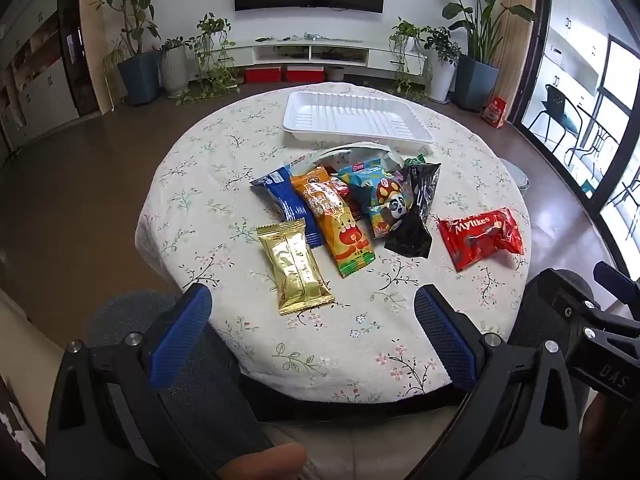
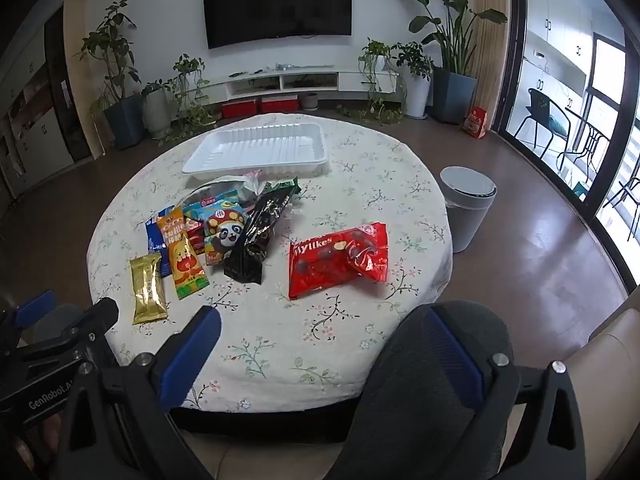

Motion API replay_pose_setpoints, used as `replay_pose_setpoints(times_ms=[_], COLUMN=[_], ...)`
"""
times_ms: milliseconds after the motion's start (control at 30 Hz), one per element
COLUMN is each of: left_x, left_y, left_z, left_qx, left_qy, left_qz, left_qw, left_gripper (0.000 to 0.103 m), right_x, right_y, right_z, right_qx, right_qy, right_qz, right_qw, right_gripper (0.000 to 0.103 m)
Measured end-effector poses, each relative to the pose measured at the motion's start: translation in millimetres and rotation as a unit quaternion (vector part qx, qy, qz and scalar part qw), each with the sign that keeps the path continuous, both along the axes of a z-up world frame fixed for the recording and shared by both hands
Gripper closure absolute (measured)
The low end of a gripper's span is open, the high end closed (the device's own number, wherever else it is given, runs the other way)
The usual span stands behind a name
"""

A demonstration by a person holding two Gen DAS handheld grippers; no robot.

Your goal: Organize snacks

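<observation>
Several snack packets lie in a heap mid-table: a gold bar packet [image 1: 295, 265] [image 2: 147, 289], an orange packet [image 1: 335, 224] [image 2: 185, 257], a blue packet [image 1: 286, 199], a panda packet [image 1: 386, 200] [image 2: 224, 229] and a black packet [image 1: 416, 210] [image 2: 258, 236]. A red Mylikes bag [image 1: 480, 237] [image 2: 338, 258] lies apart to the right. An empty white tray [image 1: 352, 118] [image 2: 260, 151] sits at the far side. My left gripper [image 1: 314, 300] and right gripper [image 2: 324, 320] are both open and empty, above the table's near edge.
The round table [image 1: 224, 168] has a floral cloth. A grey bin [image 2: 468, 206] stands on the floor to the right. Grey chair backs [image 2: 440, 360] sit at the near edge. Potted plants and a TV stand line the far wall.
</observation>
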State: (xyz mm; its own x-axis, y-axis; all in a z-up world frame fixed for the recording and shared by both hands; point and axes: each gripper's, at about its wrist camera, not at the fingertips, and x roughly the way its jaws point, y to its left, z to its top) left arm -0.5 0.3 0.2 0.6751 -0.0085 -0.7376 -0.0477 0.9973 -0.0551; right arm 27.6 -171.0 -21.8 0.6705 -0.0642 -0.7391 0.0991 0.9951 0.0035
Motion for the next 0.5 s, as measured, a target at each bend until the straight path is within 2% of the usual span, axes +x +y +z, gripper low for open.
replay_pose_setpoints(times_ms=[233,500], left_x=[-1.0,-0.7], left_y=[8.2,-3.0], left_z=[1.8,1.7], left_qx=[0.007,0.013], left_qy=[-0.002,-0.001], left_qz=[0.001,0.001], left_qw=[1.0000,0.9999], left_gripper=[0.000,0.000], right_x=[0.3,0.3], right_y=[0.6,1.6], right_z=[0.0,0.8], right_qx=[-0.005,-0.006], right_qy=[0.000,0.002], right_qz=[-0.001,0.001], right_qw=[1.000,1.000], right_gripper=[0.000,0.000])
